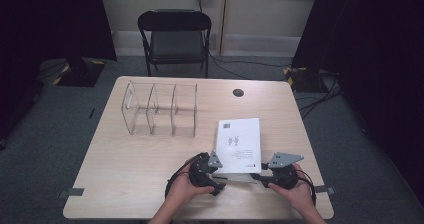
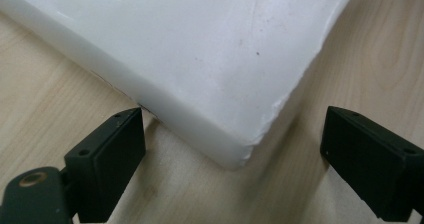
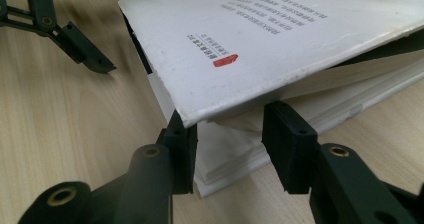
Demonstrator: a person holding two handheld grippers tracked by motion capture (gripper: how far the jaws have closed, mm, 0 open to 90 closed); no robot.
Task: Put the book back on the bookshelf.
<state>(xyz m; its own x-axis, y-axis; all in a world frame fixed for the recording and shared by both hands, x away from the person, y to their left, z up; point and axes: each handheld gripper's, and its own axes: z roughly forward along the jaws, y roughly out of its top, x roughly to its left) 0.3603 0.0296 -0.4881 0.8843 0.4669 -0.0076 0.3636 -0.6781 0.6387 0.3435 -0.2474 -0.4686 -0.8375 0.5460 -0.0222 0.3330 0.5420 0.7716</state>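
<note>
High view: white book (image 1: 239,144) lies lengthwise away from the person; left tongs (image 1: 216,176) spread, right tongs (image 1: 261,176) straddling its corner unclamped.

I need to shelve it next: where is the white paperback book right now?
In the high view the white paperback book lies flat on the light wooden table, right of the clear acrylic divider rack, its near edge between the two grippers.

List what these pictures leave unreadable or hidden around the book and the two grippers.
- Cover print on the book: too small in the high view, blurred and upside down in the right gripper view.
- Right gripper: the lifted cover hides its jaw tips, so any pinch on the pages is unclear.
- Book's far end: cut off in the left gripper view, beyond the open left gripper.
</note>
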